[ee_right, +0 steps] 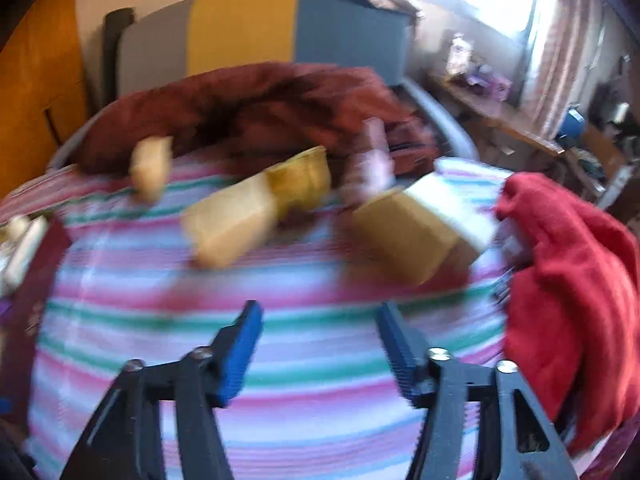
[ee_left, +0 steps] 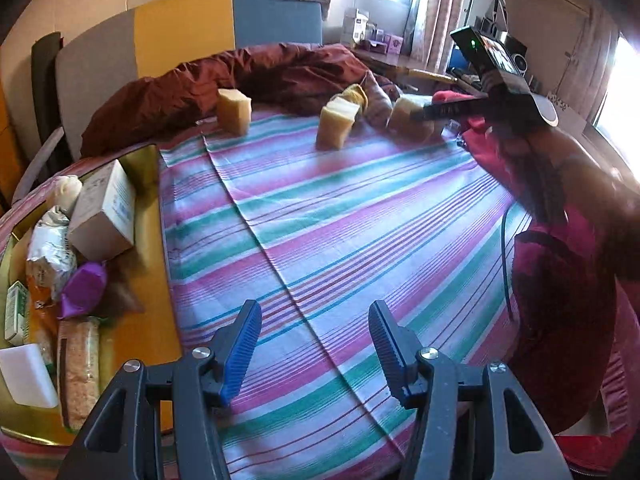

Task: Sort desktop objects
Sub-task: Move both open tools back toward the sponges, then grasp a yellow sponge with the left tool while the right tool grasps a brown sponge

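Observation:
Three tan sponge-like blocks stand in a row on the far side of the striped cloth: one at the left (ee_left: 234, 110), one in the middle (ee_left: 336, 122), one at the right (ee_left: 408, 118). My left gripper (ee_left: 315, 308) hangs open over the near cloth with nothing between its blue pads (ee_left: 240, 352). The right wrist view is blurred. There my right gripper (ee_right: 319, 310) stands open and empty, short of the middle block (ee_right: 230, 224) and the right block (ee_right: 404, 236). A yellow pouch (ee_right: 300, 182) lies just behind the middle block.
A gold tray (ee_left: 152, 216) at the left holds a white carton (ee_left: 106, 208), several packets, a purple wrapper (ee_left: 82, 290) and a white block (ee_left: 28, 376). A maroon quilt (ee_left: 192, 88) lines the back. A red cloth (ee_right: 568, 280) and the person's arm (ee_left: 584, 188) fill the right.

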### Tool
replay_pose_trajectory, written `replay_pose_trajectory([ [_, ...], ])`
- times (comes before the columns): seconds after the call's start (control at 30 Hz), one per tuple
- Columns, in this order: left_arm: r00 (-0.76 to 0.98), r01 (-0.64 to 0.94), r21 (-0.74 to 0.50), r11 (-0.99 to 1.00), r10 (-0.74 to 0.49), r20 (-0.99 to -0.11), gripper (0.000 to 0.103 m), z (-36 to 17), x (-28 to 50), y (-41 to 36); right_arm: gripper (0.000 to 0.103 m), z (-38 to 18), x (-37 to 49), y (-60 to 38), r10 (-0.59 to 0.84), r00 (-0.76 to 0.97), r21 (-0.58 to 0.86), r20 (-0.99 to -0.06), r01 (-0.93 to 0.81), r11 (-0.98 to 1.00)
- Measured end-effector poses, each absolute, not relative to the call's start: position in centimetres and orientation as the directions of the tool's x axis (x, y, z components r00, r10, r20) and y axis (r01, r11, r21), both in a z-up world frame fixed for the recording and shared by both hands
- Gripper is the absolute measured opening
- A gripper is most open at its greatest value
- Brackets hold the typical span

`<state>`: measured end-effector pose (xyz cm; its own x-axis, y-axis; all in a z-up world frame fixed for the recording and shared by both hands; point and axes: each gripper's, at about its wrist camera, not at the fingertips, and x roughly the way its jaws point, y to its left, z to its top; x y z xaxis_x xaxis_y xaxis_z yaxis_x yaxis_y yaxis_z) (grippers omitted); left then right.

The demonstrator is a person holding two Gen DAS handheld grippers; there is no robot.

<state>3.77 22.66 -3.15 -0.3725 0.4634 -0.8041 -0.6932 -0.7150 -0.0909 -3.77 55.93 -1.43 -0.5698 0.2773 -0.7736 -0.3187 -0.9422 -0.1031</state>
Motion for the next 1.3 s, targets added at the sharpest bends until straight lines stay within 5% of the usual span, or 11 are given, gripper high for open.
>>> replay_pose_trajectory([
  [0.17, -0.361, -0.685, -0.082, -0.724, 0.435, -0.825, 0.057, -3.9, 2.7, 23.9, 0.073, -1.7, -5.6, 60.6, 0.338, -0.587, -0.155, -0.736, -0.340, -0.928],
  [0.33, -0.348, -0.683, -0.086, -0.725, 0.427, -0.834, 0.057, -4.5, 1.0, 25.6, 0.076, -2.3, -5.7, 64.1, 0.288, -0.647, -0.007, -0.706, -0.399, -0.917],
  [0.63, -0.338, -0.728, -0.081, -0.681, 0.459, -0.822, 0.057, -5.1, -2.0, 30.9, 0.076, -5.0, -8.1, 64.2, 0.221, -0.601, -0.010, -0.768, -0.334, -0.943],
  [0.83, -0.374, -0.736, -0.046, -0.675, 0.463, -0.804, 0.057, -4.9, -5.5, 35.3, 0.057, -5.3, -7.6, 64.8, 0.199, -0.578, 0.015, -0.792, -0.345, -0.938],
  [1.07, -0.391, -0.697, -0.069, -0.713, 0.460, -0.797, 0.060, -4.9, -10.7, 39.4, 0.053, -5.0, -7.1, 65.0, 0.135, -0.584, 0.087, -0.800, -0.337, -0.938],
  [1.17, -0.361, -0.687, -0.131, -0.715, 0.493, -0.792, 0.073, -4.8, -12.5, 40.6, 0.053, -5.1, -7.2, 65.1, 0.123, -0.583, 0.101, -0.803, -0.337, -0.936],
  [1.3, -0.371, -0.735, -0.062, -0.675, 0.477, -0.797, 0.073, -4.7, -13.3, 43.3, 0.053, -5.1, -7.4, 65.1, 0.122, -0.581, 0.099, -0.805, -0.335, -0.937],
])
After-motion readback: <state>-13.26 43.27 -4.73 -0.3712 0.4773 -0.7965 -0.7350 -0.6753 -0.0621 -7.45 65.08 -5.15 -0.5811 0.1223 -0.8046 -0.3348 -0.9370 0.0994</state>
